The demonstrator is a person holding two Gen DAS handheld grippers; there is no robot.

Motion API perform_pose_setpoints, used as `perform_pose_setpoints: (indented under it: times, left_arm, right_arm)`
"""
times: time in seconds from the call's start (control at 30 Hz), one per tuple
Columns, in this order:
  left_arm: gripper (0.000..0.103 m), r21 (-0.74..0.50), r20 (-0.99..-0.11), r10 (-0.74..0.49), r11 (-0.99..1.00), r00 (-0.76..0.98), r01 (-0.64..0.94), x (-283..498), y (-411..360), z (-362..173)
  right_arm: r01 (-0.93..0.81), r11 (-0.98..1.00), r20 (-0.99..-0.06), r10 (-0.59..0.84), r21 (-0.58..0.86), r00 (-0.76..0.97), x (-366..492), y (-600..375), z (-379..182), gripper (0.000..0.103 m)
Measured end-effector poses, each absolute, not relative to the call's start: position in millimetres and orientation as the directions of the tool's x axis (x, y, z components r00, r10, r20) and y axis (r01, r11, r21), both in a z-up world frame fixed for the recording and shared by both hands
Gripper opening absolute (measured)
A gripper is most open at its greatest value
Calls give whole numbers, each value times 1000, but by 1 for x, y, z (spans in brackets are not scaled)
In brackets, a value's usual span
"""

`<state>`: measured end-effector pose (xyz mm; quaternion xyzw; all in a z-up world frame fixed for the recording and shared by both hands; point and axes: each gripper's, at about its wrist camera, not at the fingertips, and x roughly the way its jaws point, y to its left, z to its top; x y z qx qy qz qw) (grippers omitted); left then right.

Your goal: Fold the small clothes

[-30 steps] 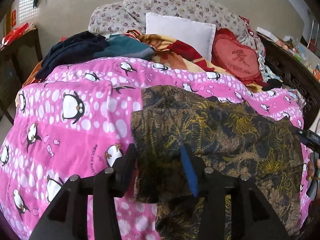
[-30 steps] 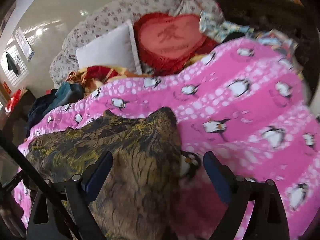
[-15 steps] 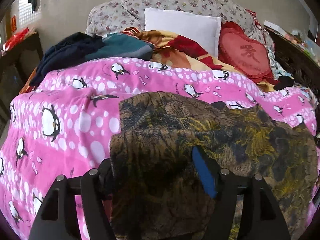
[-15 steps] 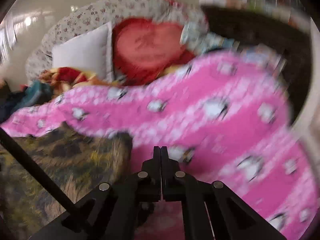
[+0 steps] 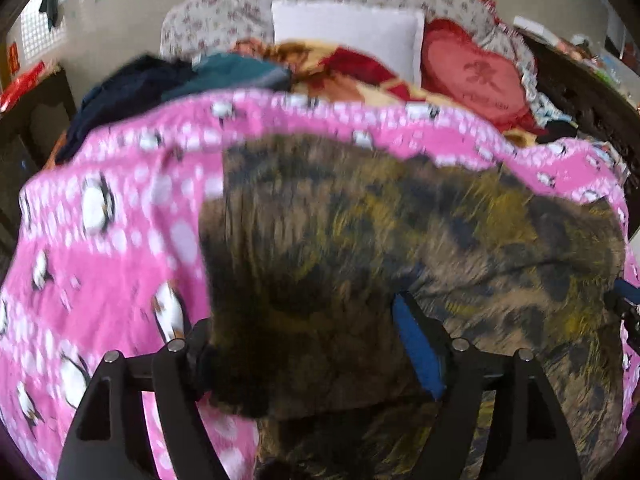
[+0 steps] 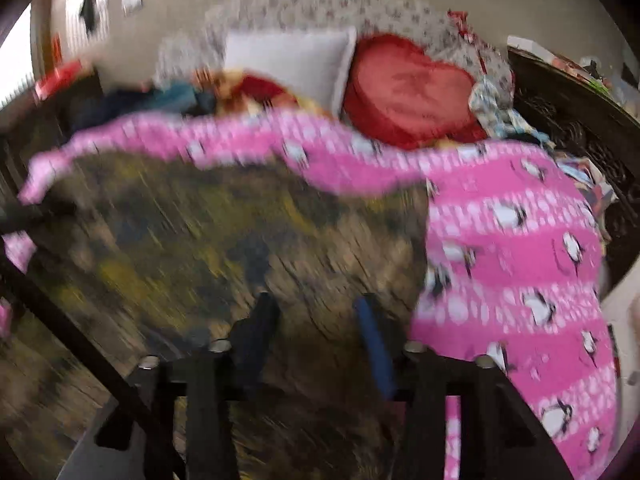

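**Both grippers over the garment, jaws opening**

Left gripper [image 5: 308, 344]: the jaws stand wide and are opening. A fold of the garment [image 5: 400, 248] lies between them and drapes over the left finger, hiding its tip. The blue pad of the right finger [image 5: 416, 352] is clear of the cloth face. No clamping is visible.

Right gripper [image 6: 316, 328]: the jaws stand partly apart and are opening. Both fingers sit over the garment [image 6: 240, 240], near its right edge. The view is blurred; whether the tips touch the cloth cannot be told.

The garment, dark brown with a yellow pattern, lies spread on the pink penguin blanket [image 5: 120, 240] that covers the bed. Its near left part is doubled over.

Beyond the blanket lie a white pillow [image 5: 348, 36], a red heart cushion [image 5: 476, 76] and a heap of dark clothes [image 5: 160, 84]. The right gripper's tip shows at the right edge of the left view.
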<state>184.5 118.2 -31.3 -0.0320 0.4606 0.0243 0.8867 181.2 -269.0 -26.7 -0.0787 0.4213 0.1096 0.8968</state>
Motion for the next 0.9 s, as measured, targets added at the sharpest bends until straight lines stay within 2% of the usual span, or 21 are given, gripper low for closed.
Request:
perform_pose_setpoints:
  times: [0.13,0.27,0.37,0.43,0.5,0.57,0.7,0.8,0.9]
  left_arm:
    - [80,-43,-822,3,997,570,-67,177,124,-31]
    - [81,-42,-785,6,997,620,-62,178,122,-13]
    - [81,-55,-787,17,994,616,-97,190,123,-13]
    - [84,-63,-804,19,991,594,-117,202,125,-22]
    - [95,-85,-817,11,987,576,-139,209,130,-31]
    - [97,-118,-819,-11,982,573,-150,208,136,-32]
    - [97,-128,-816,-16,980,577,-153,180,148,-19]
    - [97,-113,-802,-15,985,597,-127,146,153,-4]
    - [97,-122,-796,-36,987,604,-102,108,158,5]
  right_arm:
    - [-263,964,-781,134,-40,610,174,-284,-26,38]
    - [-254,959,-715,263,123,648,170,-294,10,44]
    - [-272,957,-687,263,98,678,180,-272,20,48]
    - [-284,956,-711,249,73,657,196,-256,11,48]
    - [-261,965,-758,192,30,623,216,-244,-9,49]
    - [-258,966,-723,163,-22,672,219,-237,-5,50]
    - [-244,966,-751,222,83,622,203,-250,9,51]
    - [-266,963,-757,209,48,619,167,-265,16,69]
    - [-235,971,-791,169,34,588,132,-292,7,72]
